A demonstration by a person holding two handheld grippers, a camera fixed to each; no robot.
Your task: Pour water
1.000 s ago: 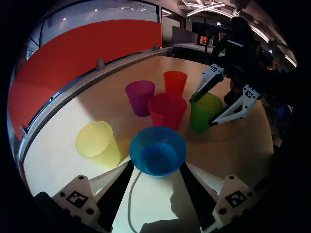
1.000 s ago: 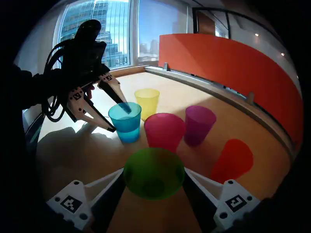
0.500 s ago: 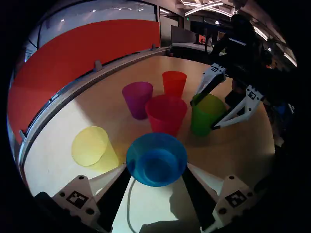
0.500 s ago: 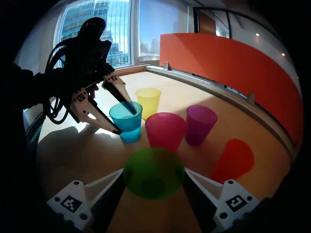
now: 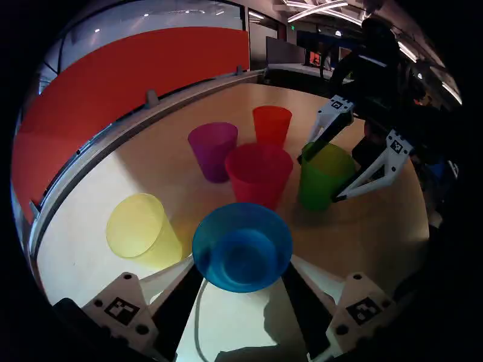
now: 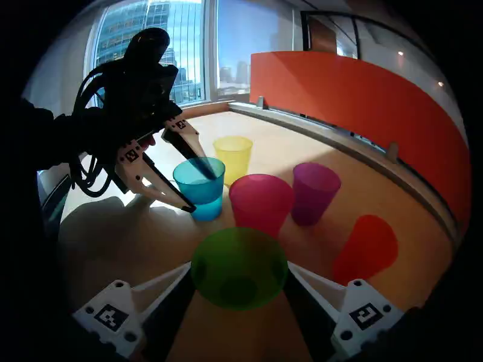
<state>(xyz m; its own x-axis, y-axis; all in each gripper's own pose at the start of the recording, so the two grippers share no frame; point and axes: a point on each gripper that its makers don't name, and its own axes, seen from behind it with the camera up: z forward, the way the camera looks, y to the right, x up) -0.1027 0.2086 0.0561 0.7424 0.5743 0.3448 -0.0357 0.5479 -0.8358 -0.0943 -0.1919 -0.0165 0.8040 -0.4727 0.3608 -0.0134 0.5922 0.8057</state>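
My left gripper [image 5: 241,273] is shut on a blue cup [image 5: 243,254] that has water in its lower part. In the right gripper view the same blue cup [image 6: 199,187] stands left of centre, with the left gripper [image 6: 202,190] clamped on both sides of it and a person's hand behind. My right gripper [image 6: 239,283] is shut on a green cup [image 6: 239,268], held upright. From the left gripper view, the green cup [image 5: 323,175] sits at the right between the right gripper's [image 5: 320,179] white fingers. Whether either cup rests on the table is unclear.
Other cups stand on the wooden table [image 5: 362,241]: yellow [image 5: 136,232], purple [image 5: 211,148], pink-red [image 5: 259,172] and orange-red [image 5: 271,123]. The pink-red cup [image 6: 261,202] stands between the blue and green ones. An orange partition [image 5: 121,72] lines the table's far edge.
My left gripper with the blue cup has shifted slightly toward the pink-red cup, and the blue cup looks larger and lower in its own view. The green cup has barely moved.
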